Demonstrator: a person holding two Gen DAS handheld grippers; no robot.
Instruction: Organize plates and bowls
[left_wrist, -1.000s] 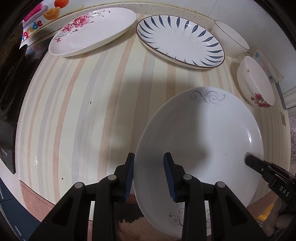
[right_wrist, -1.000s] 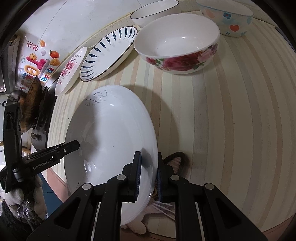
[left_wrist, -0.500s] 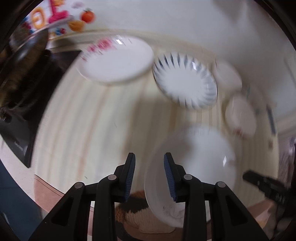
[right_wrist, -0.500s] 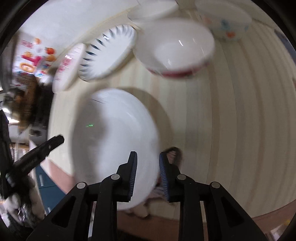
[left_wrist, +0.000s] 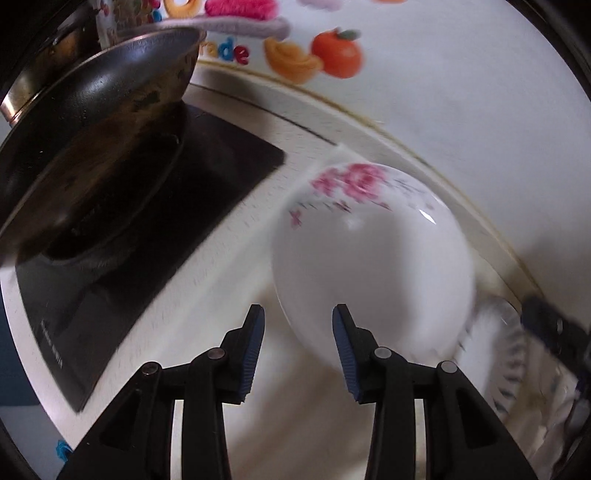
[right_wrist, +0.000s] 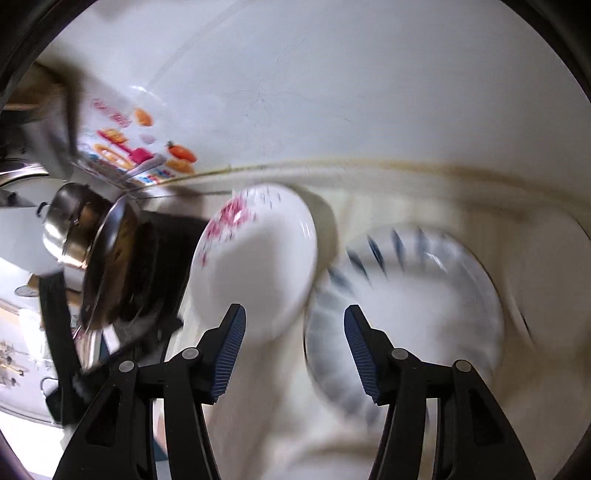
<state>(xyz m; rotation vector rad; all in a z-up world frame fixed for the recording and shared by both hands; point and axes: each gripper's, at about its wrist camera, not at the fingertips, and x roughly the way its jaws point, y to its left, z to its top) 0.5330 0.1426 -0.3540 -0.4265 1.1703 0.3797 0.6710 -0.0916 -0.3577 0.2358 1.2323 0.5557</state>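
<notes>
A white plate with pink flowers lies on the counter just ahead of my open, empty left gripper. It also shows in the right wrist view, ahead and left of my open, empty right gripper. A white plate with blue leaf marks lies ahead and right of the right gripper; its blurred edge shows in the left wrist view. The other gripper's dark tip shows at the right edge. Both views are motion-blurred.
A black stove top with a dark wok on it lies left of the flowered plate, also in the right wrist view. A white tiled wall with fruit stickers rises behind the counter.
Both grippers have let go of the large white plate, which is out of view. Both have swung up and left toward the flowered plate and the stove. The right jaws have opened wider.
</notes>
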